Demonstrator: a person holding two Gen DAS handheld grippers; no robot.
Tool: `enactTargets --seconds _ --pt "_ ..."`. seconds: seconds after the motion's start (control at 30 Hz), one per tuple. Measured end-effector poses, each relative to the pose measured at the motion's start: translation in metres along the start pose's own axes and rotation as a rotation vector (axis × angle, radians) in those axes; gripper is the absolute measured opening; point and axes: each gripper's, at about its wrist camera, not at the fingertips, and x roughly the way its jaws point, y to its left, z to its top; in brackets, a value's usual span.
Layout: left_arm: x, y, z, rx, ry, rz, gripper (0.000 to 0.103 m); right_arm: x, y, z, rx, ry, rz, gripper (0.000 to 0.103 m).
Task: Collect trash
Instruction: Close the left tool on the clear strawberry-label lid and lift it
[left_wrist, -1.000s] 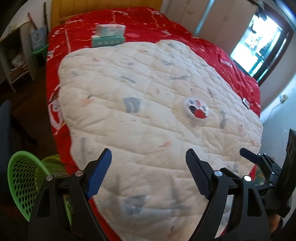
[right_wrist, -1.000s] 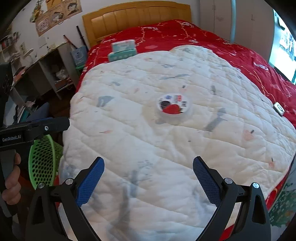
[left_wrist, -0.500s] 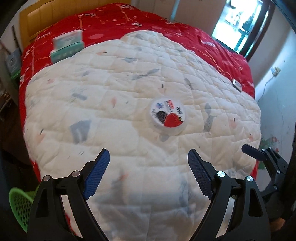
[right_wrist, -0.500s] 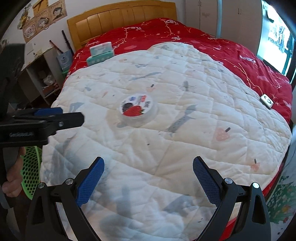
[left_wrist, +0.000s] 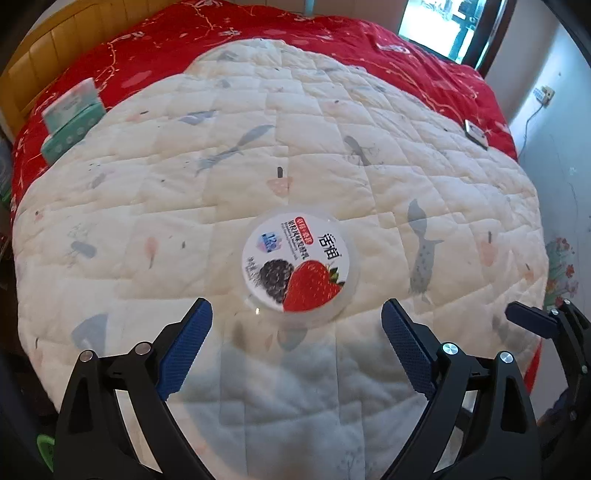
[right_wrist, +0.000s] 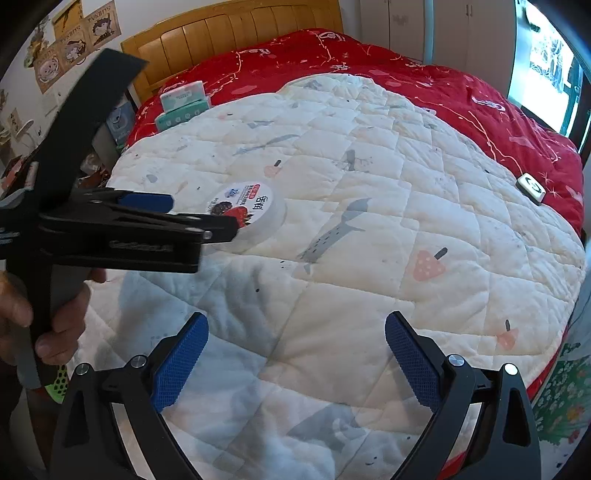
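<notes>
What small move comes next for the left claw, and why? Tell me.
Probably ease the left claw forward and down until its open fingers straddle the yogurt cup. The cup lies just beyond the fingertips on the white quilt, nothing yet between them.

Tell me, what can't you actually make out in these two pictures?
- Yogurt cup: in the right wrist view the left tongs cover its near side, so any contact is unclear.
- Green basket: only slivers show, behind the hand and at the left wrist view's bottom edge.
- Tissue packs: blurred in the left wrist view, print unreadable.
- Small white device: too small to identify.
</notes>
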Motion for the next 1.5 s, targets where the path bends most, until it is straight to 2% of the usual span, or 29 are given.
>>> enactTargets --seconds 0.43,0.57,0.77,0.9,1.07,1.33,1.5 --pt "0.036 0.001 0.01 0.006 0.042 0.006 0.091 0.017 -0.007 0.006 0.003 0.015 0.014 0.093" --pt "0.04 0.002 0.01 0.005 0.032 0.001 0.086 0.021 -0.007 0.008 0.003 0.015 0.016 0.093" --pt "0.027 0.002 0.006 0.03 -0.023 0.001 0.085 0.025 -0.006 0.012 0.005 0.013 0.025 0.093" --pt "0.016 0.014 0.005 -0.005 -0.044 -0.025 0.084 0.029 -0.002 0.016 0.004 0.011 0.041 0.093" --pt "0.004 0.025 -0.001 -0.019 -0.062 -0.017 0.084 0.035 0.006 0.02 -0.009 0.017 0.052 0.093" --pt "-0.011 0.041 -0.019 -0.056 -0.072 -0.012 0.083 0.034 0.019 0.018 -0.022 0.018 0.066 0.093" --pt "-0.032 0.051 -0.036 -0.083 -0.098 -0.008 0.083 0.029 0.032 0.015 -0.044 0.015 0.081 0.093"
